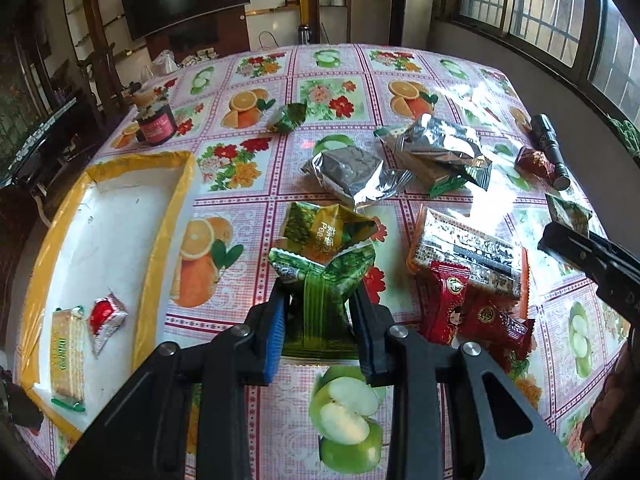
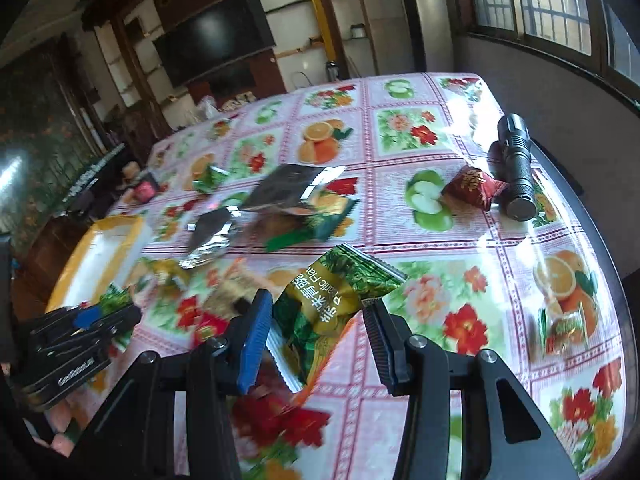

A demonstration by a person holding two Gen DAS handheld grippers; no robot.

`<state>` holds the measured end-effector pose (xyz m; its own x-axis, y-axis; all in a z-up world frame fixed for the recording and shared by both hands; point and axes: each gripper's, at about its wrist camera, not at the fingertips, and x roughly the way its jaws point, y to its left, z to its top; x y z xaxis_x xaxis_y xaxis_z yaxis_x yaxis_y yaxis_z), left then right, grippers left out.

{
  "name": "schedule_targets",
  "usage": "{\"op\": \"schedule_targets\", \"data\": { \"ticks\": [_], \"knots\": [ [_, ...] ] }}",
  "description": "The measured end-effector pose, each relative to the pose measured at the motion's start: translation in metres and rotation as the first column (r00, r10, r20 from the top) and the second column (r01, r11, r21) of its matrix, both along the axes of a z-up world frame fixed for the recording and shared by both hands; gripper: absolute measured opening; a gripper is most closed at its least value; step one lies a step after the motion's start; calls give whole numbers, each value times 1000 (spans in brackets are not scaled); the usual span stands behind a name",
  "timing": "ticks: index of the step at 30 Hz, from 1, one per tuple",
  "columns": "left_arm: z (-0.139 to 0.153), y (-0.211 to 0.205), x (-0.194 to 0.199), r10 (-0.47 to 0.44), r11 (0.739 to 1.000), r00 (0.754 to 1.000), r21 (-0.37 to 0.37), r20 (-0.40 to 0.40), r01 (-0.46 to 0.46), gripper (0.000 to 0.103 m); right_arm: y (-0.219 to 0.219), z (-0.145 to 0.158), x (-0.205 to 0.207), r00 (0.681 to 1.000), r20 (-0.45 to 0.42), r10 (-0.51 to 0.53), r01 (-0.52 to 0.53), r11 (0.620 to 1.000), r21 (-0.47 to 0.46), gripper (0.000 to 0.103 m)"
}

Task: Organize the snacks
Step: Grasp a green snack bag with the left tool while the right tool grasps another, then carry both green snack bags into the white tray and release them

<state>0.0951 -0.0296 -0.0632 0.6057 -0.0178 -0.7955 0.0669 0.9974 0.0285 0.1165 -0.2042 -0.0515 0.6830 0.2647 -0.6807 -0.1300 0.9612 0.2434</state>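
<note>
Green snack bag (image 1: 320, 300) squeezed tight in our left claw (image 1: 320, 320), green pea bag (image 2: 320, 312) pinched in our right claw (image 2: 316, 344), yellow tray (image 1: 160, 240) beside us

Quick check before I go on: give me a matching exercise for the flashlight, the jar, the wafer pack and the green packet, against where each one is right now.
Things:
1. flashlight
2. jar
3. wafer pack
4. green packet

Places:
A. inside the yellow-rimmed tray
B. between the left gripper fingers
C. beside a red candy
D. on the table beyond the tray's far end

Pairs: 1-C, 2-D, 3-A, 4-B
</note>
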Motion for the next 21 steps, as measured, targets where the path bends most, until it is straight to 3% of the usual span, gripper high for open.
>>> {"op": "schedule_targets", "data": {
  "ticks": [8, 21],
  "knots": [
    [30, 23, -27, 58, 998, 996, -4, 75, -58, 32, 23, 18, -27, 997, 35, 64, -65, 998, 23, 47],
    [45, 69, -52, 147, 989, 983, -26, 109, -145, 32, 66, 30, -50, 986, 56, 158, -161, 985, 57, 46]
  ]
}}
